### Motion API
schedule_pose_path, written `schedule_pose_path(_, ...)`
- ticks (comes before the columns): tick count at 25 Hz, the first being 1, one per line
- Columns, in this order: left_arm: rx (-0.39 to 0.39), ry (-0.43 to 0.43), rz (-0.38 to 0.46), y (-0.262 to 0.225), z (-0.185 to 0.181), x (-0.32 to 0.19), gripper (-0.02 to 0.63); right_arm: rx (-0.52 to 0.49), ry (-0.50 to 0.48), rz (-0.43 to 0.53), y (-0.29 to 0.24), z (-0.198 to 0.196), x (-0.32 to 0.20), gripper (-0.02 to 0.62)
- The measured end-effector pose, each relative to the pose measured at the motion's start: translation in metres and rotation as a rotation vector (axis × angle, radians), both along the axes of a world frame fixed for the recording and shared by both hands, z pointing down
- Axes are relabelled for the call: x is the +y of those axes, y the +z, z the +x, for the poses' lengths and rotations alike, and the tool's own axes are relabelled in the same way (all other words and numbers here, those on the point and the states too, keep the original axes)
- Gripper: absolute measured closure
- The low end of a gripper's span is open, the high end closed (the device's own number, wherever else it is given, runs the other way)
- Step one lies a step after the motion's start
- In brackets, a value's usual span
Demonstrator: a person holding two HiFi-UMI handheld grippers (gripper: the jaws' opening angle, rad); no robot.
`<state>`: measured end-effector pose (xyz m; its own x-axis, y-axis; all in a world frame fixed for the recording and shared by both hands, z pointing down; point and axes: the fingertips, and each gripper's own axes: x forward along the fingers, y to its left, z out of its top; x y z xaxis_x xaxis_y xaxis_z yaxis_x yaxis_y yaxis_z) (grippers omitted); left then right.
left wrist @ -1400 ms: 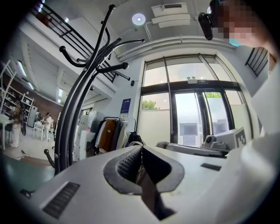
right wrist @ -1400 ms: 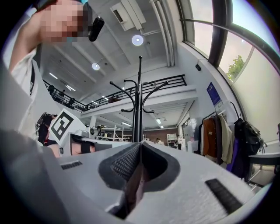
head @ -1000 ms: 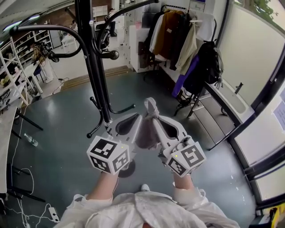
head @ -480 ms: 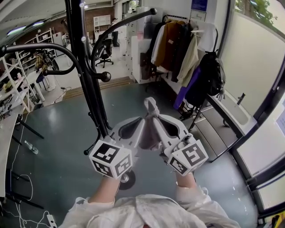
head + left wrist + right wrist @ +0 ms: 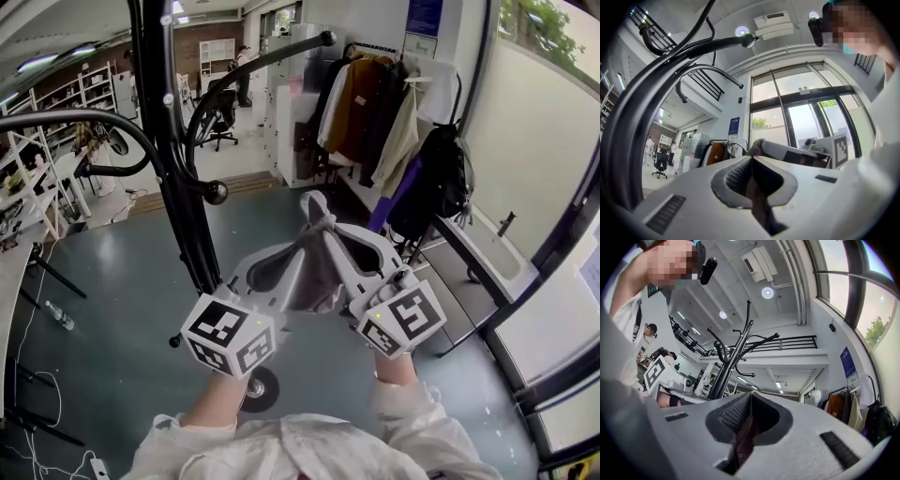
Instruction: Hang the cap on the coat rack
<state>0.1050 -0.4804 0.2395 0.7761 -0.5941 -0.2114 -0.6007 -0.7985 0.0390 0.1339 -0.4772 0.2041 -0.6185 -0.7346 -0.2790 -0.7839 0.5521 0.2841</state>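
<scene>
While the person holds both grippers up side by side, the dusty-pink fabric cap (image 5: 315, 274) hangs in the air, pinched between them. It sits just right of the black metal coat rack (image 5: 178, 178), on none of its hooks.
Left gripper (image 5: 751, 164): fingers closed on a fold of the cap.
Right gripper (image 5: 750, 404): fingers closed on cap fabric too.
A ball-tipped hook arm (image 5: 217, 193) curves above-left of the cap.
Jackets (image 5: 361, 89) hang on a rail behind.
</scene>
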Motion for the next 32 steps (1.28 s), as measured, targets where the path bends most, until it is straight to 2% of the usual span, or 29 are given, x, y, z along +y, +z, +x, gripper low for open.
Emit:
schedule_pose_path(9,0.014,0.034,0.047,-0.031,0.008,-0.018,0.589,0.1,0.012,0.075,-0.045,0.005,-0.017,0.58)
schedule_pose_path(19,0.043,0.076,0.132,-0.075,0.027,-0.013,0.589,0.089,0.043,0.147,-0.096,0.018,-0.026,0.58)
schedule_pose_path(32,0.088,0.112,0.161,-0.117,0.034,-0.002,0.589,0.032,0.053,0.301,-0.174,0.04,-0.01,0.58)
